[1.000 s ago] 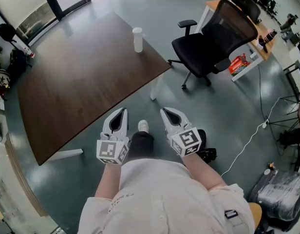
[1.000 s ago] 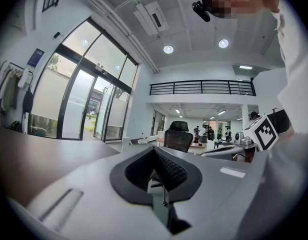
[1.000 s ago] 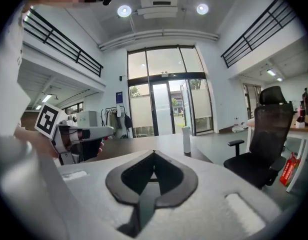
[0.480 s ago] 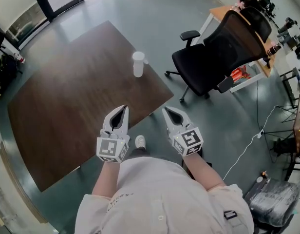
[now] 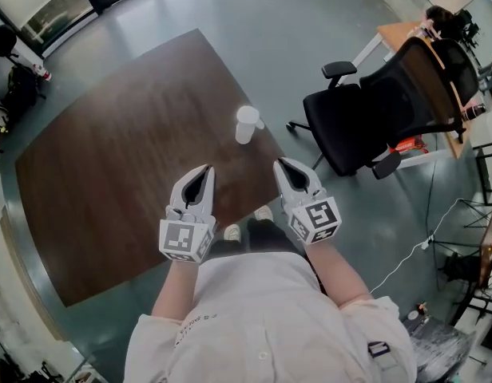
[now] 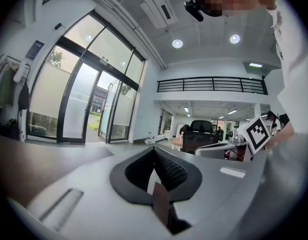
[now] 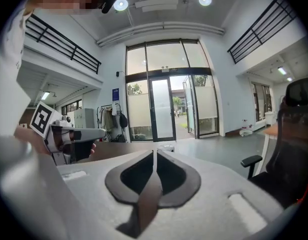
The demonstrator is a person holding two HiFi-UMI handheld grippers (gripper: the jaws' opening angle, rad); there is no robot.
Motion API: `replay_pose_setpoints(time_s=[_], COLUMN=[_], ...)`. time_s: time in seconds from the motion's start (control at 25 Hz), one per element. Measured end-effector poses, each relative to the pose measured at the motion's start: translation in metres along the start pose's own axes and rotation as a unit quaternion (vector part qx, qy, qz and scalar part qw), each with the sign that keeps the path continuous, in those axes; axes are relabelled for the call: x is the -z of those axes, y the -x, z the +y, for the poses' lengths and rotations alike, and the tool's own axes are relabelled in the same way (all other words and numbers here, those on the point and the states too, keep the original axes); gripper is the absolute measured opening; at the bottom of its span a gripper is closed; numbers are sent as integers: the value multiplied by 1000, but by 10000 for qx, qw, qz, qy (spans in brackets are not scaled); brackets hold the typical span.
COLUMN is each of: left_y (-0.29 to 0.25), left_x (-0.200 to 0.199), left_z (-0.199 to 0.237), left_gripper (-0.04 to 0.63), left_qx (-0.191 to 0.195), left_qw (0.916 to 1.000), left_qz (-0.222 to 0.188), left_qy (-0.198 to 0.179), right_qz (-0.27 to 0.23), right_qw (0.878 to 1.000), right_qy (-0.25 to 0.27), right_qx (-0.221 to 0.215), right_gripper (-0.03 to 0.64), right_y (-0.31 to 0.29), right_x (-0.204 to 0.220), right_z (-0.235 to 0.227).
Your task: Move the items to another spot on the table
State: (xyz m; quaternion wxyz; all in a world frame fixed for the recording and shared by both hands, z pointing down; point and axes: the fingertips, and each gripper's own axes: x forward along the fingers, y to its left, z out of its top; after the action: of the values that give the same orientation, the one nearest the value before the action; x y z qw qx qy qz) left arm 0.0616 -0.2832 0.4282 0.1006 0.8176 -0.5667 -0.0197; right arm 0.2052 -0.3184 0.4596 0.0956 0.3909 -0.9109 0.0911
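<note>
Held left gripper [image 5: 204,169] and right gripper [image 5: 284,164] pressed together, empty. Judged cup [image 5: 246,124] light, thin-walled, tippy; best pinched mid-wall.

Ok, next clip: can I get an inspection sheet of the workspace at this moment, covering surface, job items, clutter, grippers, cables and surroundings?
Surface: dark wooden table, top in plain view.
Job's things: one white cup, upright near the table's right-hand corner, nothing touching it.
Clutter: nothing seen on the table besides the cup.
Grippers: left gripper and right gripper are both shut and empty, side by side at the table's near edge, short of the cup.
Cables: white cable trailing across the floor at right.
Surroundings: black office chair beside the table; light wooden desk behind it; glass doors beyond.
</note>
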Motion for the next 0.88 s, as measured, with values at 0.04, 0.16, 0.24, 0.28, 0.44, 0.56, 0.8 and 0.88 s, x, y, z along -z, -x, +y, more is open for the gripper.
replay_pose_setpoints(time_s=[0.04,0.16,0.24,0.28,0.44,0.56,0.8,0.88], left_y=[-5,-21,-29,-33,-49,-57,-53,-48], left_x=[1,2,5,7,13,16,31,38], left_z=[4,16,23,25,32,40,54,56], left_gripper=[17,17,17,17,17,17,17,17], left_qx=[-99,-446,-714,-853,-1340,-1685,-2444,-2644], left_qw=[10000,9990,9974,9963,9907,9853,9689,9634], left_qz=[5,3,21,39,100,114,193,216], left_qy=[10,30,70,98,193,250,344,387], right_qz=[10,75,110,113,150,253,477,548], right_qw=[10000,9989,9970,9955,9863,9772,9625,9581], right_qy=[3,34,82,111,207,356,680,667], right_qx=[-89,-458,-760,-931,-1629,-2076,-2581,-2730], right_gripper=[5,28,57,84,212,298,369,371], right_y=[-9,-36,-53,-62,-96,-118,-145,-151], right_x=[-1,-2,-4,-6,-10,-2,30,37], right_z=[-5,-15,-20,-23,-33,-31,-31,-29])
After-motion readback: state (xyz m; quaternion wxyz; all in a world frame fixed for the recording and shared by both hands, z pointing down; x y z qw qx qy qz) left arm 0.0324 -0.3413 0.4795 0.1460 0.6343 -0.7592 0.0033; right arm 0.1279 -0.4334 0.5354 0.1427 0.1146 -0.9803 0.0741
